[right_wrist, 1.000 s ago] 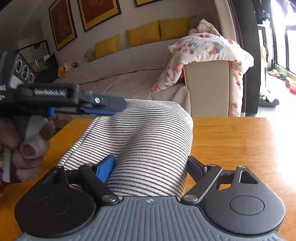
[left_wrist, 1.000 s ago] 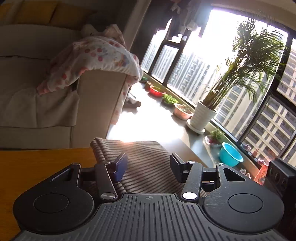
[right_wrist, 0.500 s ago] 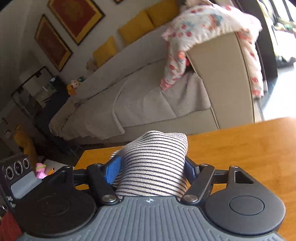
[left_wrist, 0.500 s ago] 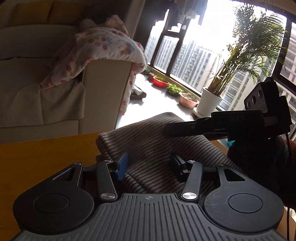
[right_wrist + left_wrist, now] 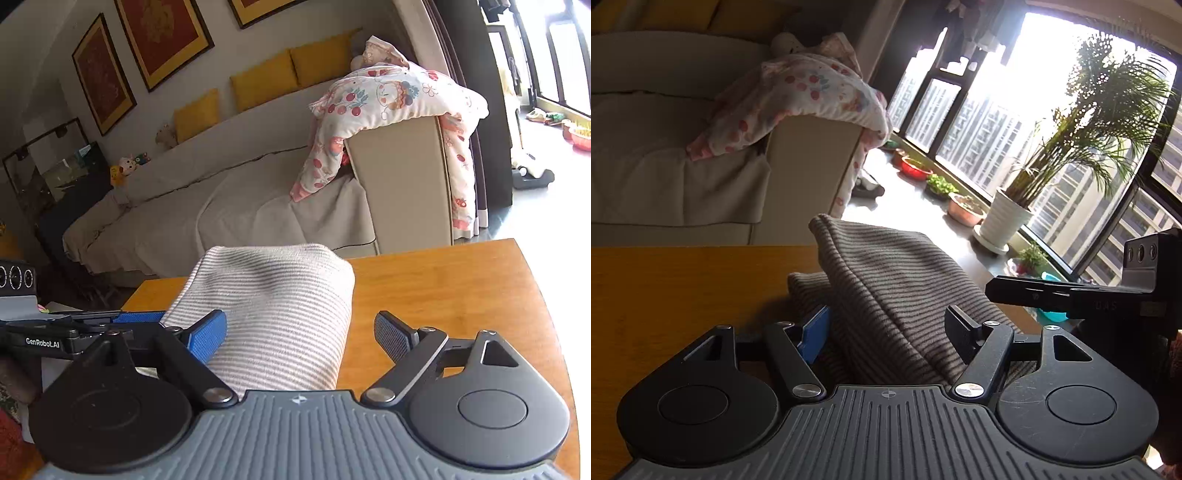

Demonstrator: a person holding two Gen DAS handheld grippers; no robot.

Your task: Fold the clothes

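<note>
One striped garment (image 5: 280,317) lies bunched on one wooden table (image 5: 443,288), at its near left part, before one sofa (image 5: 229,184) bearing three yellow cushions (image 5: 262,85). Left gripper (image 5: 886,328): jaws have just been opening, cloth between them, pads not pressing. Right gripper (image 5: 301,332): jaws have just been opening wide, blue pad touching the cloth, far pad clear. Half a second earlier the right gripper pinched the fold; that grip is now released.

Blown-out window (image 5: 1027,99) glare, dim backlit sofa (image 5: 683,173), sharp focus, fisheye-bent edges
</note>
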